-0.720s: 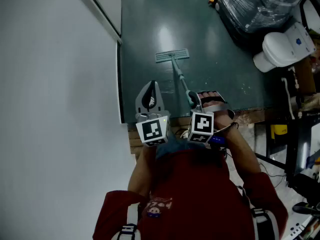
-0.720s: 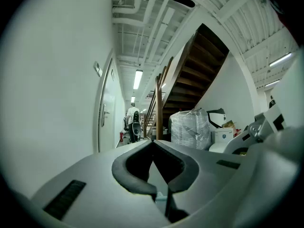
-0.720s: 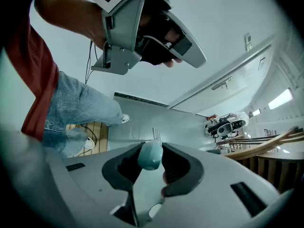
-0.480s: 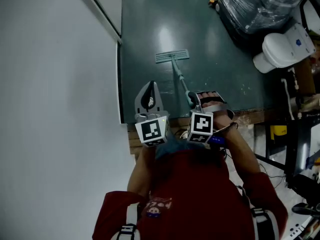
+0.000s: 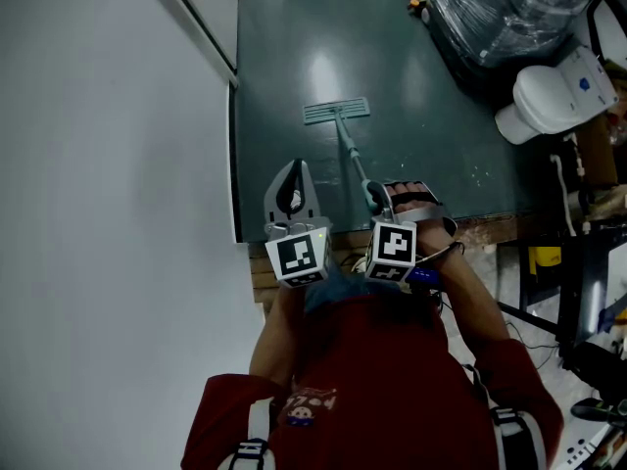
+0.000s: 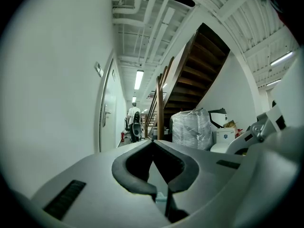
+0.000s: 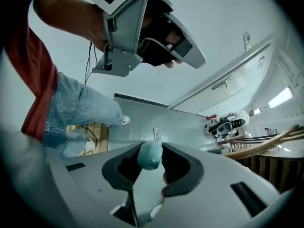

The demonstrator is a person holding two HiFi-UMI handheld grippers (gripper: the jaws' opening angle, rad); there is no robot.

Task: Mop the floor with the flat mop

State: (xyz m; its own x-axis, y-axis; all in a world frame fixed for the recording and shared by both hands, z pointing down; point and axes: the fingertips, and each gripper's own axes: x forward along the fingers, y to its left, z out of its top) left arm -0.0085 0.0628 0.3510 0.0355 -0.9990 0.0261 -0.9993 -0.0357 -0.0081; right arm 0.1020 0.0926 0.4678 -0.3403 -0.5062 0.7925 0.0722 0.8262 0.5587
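The flat mop (image 5: 337, 112) rests head-down on the green floor (image 5: 284, 47), its handle (image 5: 351, 151) slanting back for push leverage. The right hand-held gripper (image 7: 152, 151) is clamped on the handle's teal end. The left hand-held gripper (image 6: 152, 144), jaws together and empty, hangs beside it.

In the head view the right gripper (image 5: 378, 194) hides from me the upper end of the mop handle (image 5: 351, 150). Beyond the mop head (image 5: 337, 111), a wrapped bundle (image 5: 509, 8) is cut by the edge. Far before the left gripper (image 6: 152, 143), a person (image 6: 133, 114) is too small to make out.
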